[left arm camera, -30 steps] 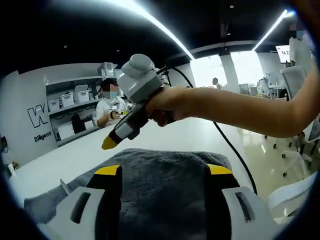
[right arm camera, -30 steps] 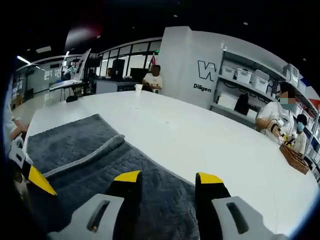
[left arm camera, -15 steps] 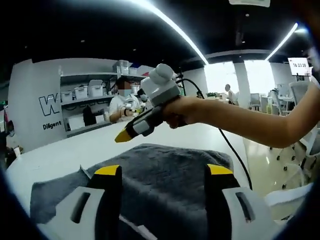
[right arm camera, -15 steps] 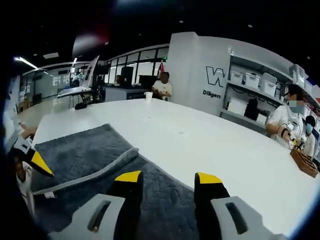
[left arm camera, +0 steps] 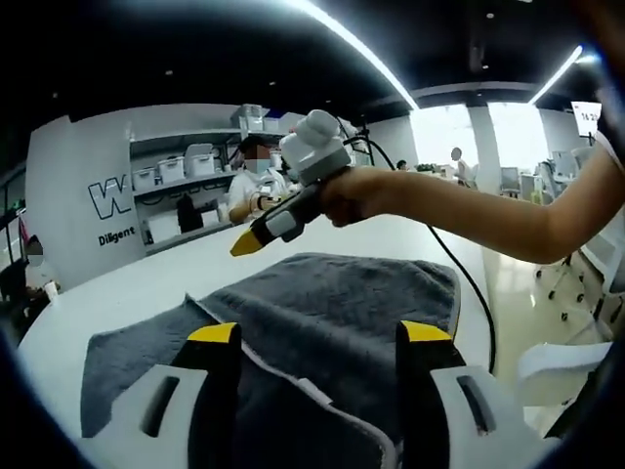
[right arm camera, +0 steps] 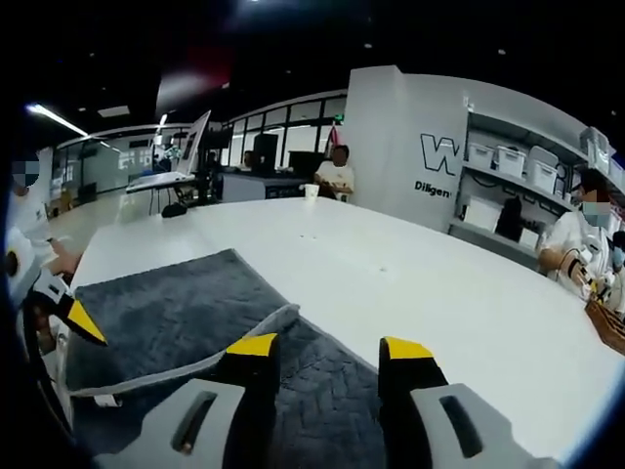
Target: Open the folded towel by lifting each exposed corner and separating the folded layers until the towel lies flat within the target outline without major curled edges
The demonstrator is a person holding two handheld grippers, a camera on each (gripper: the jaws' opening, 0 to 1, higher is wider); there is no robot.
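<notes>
In the left gripper view, the left gripper rises from the bottom of the frame with its 2 yellow-tipped jaws set wide apart and nothing between them. Behind and between the jaws lies the grey towel, spread across the lower half of the frame on the white table; a pale hem of a folded layer runs diagonally from left of centre down toward the lower middle. Above the towel, at centre, the right gripper hangs in the air, held by a hand whose bare arm reaches in from the right edge; whether its jaws are apart I cannot tell from this angle.

In the right gripper view, the right gripper stands at the bottom centre, jaws wide, holding nothing. The towel fills the lower left, with a raised fold edge running toward the jaws. The left gripper's yellow tip shows at the left edge. People sit at the table's far side, and shelves with bins line the wall at right.
</notes>
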